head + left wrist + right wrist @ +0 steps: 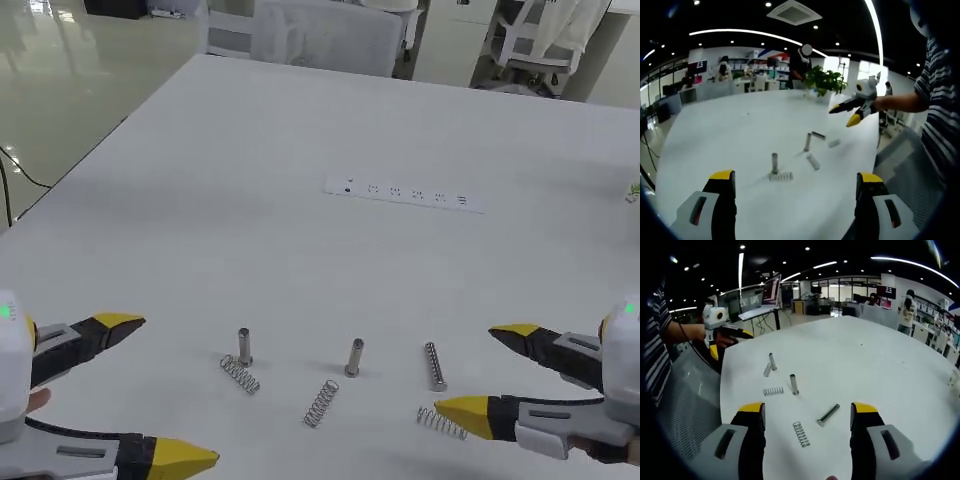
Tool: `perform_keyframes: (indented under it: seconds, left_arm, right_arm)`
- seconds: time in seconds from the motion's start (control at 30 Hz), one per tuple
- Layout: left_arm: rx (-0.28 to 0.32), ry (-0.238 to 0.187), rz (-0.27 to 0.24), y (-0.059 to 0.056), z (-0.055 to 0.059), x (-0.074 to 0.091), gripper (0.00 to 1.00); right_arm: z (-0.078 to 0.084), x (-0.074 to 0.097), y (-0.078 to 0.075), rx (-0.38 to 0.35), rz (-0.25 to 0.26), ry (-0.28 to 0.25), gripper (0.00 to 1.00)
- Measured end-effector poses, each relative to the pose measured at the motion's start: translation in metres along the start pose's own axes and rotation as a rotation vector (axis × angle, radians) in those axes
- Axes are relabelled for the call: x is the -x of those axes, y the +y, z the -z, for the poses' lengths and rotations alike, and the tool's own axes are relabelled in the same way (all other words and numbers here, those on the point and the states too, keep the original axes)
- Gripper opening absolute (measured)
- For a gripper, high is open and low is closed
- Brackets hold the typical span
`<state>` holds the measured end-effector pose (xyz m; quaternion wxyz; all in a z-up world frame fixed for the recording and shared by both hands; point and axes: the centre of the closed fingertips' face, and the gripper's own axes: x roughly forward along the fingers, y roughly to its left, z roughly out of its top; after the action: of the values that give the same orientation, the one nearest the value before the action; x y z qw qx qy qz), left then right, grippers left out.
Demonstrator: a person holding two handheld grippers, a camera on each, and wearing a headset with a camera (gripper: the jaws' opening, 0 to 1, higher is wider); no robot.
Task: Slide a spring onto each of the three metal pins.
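Three pins (355,357), two upright and one lying, and three loose springs (321,402) sit on the white table (300,130) between the left gripper (165,390) and right gripper (478,370), both jaws spread wide, while the gripper views add a lit office (840,290) and a potted plant (825,80).

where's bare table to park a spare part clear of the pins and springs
Bare tabletop lies between the power strip and the pins, and beyond the strip to the far edge. Crowded: the near edge, pins and springs between the left hand-held gripper and right hand-held gripper.
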<state>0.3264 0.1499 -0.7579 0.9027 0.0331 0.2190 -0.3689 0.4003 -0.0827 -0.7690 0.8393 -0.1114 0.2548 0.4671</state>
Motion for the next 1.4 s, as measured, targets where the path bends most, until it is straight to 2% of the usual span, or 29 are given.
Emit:
perform_keyframes:
  seconds: [0.1, 0.33, 0.47, 0.57, 0.77, 0.93, 1.03, 1.3, 1.4]
  left_arm:
    - [0.002, -0.001, 0.0, 0.0, 0.0, 0.001, 0.98]
    - [0.009, 0.001, -0.004, 0.001, 0.001, 0.003, 0.97]
    - [0.006, 0.008, 0.0, 0.001, 0.003, 0.003, 0.97]
    - [0.004, 0.01, 0.001, 0.001, 0.003, 0.002, 0.97]
    - [0.008, 0.011, -0.003, 0.003, 0.003, 0.003, 0.97]
    - [0.007, 0.009, -0.001, 0.003, 0.002, 0.002, 0.97]
    - [0.01, 0.009, 0.0, 0.004, 0.003, 0.002, 0.97]
    - [0.007, 0.014, 0.005, 0.003, 0.004, 0.001, 0.97]
    - [0.009, 0.013, 0.003, 0.004, 0.004, 0.001, 0.97]
  right_arm:
    - [-0.001, -0.004, -0.006, -0.064, 0.003, 0.019, 0.6]
    - [-0.003, -0.018, -0.018, -0.119, 0.012, 0.063, 0.5]
    - [0.002, -0.026, -0.025, -0.102, 0.026, 0.116, 0.48]
    - [0.005, -0.031, -0.028, -0.135, 0.028, 0.142, 0.4]
    - [0.01, -0.042, -0.041, -0.202, 0.05, 0.186, 0.3]
    - [0.024, -0.05, -0.046, -0.26, 0.064, 0.248, 0.23]
    - [0.028, -0.053, -0.049, -0.285, 0.071, 0.266, 0.21]
    - [0.038, -0.065, -0.05, -0.284, 0.097, 0.316, 0.2]
    - [0.039, -0.069, -0.051, -0.313, 0.104, 0.325, 0.19]
